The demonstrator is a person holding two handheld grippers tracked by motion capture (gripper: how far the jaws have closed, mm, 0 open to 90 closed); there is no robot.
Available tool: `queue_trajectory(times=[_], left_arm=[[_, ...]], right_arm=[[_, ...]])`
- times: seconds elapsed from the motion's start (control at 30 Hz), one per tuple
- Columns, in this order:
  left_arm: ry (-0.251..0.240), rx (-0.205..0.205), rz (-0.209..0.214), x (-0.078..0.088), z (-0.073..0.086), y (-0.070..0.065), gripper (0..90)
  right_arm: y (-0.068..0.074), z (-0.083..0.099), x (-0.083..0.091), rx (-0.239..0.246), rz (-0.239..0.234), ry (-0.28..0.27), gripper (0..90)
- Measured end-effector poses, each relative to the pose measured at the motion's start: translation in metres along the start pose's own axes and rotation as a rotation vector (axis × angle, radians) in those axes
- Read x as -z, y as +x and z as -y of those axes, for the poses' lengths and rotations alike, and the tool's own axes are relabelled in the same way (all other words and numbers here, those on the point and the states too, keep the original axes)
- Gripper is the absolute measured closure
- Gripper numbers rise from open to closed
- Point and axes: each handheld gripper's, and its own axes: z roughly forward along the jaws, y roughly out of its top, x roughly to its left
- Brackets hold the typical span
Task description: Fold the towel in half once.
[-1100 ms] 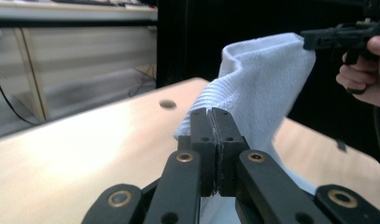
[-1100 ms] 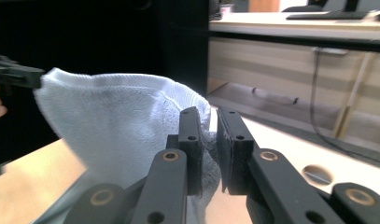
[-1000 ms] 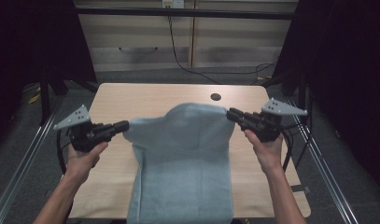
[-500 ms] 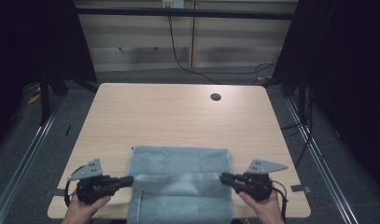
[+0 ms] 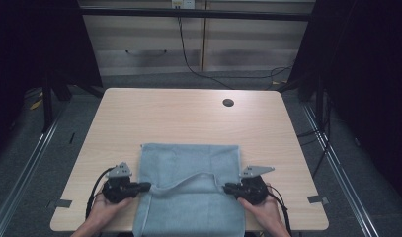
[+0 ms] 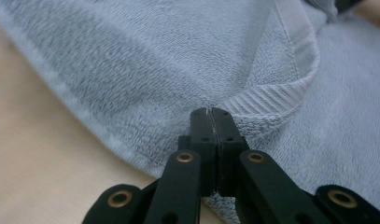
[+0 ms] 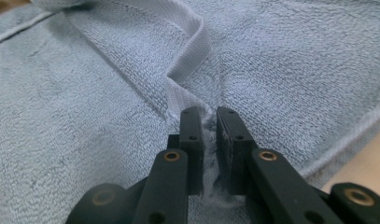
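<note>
I'm working a pale blue terry-cloth towel (image 5: 188, 168) that lies on the light wooden table (image 5: 188, 116), toward the near side, with its near end hanging over the table's front edge. It is folded over on itself: the woven border band (image 5: 186, 183) of the upper layer runs in a slack curve across the cloth between my two tools.

My left gripper (image 5: 145, 186) is closed tight on the towel at its left edge; in the left gripper view the jaws meet with only a thin sliver of cloth between them, right by the ribbed hem (image 6: 271, 100). My right gripper (image 5: 227, 187) is pinching the towel at the right edge, and in the right gripper view its jaws stand a little apart with a bunched fold of terry (image 7: 208, 154) packed between them.

I judge the towel soft, limp and light (it sags wherever nothing supports it), with a nap that should not slip in the jaws. The hemmed corners are the best hold, being denser than the pile.

Its long axis runs from near to far, away from me; the folded edge faces the far side, and the two grippers span its short width.
</note>
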Motion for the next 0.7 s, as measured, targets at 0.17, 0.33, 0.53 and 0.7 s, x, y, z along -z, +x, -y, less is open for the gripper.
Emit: queue_trajectory(times=[0.17, 0.33, 0.53, 0.7], left_arm=[[-0.002, 0.027, -0.063, -0.018, -0.027, 0.027, 89.0], [-0.023, 0.07, -0.098, -0.036, -0.048, 0.05, 89.0], [-0.05, 0.114, -0.134, -0.053, -0.067, 0.072, 89.0], [-0.105, 0.161, -0.151, -0.061, -0.083, 0.089, 89.0]], right_arm=[[-0.024, -0.022, -0.017, -0.014, 0.046, -0.003, 81.6], [-0.05, -0.035, -0.029, -0.066, 0.071, -0.045, 81.5], [-0.073, -0.054, -0.041, -0.09, 0.118, -0.037, 81.6], [-0.09, -0.07, -0.052, -0.106, 0.169, -0.03, 81.6]])
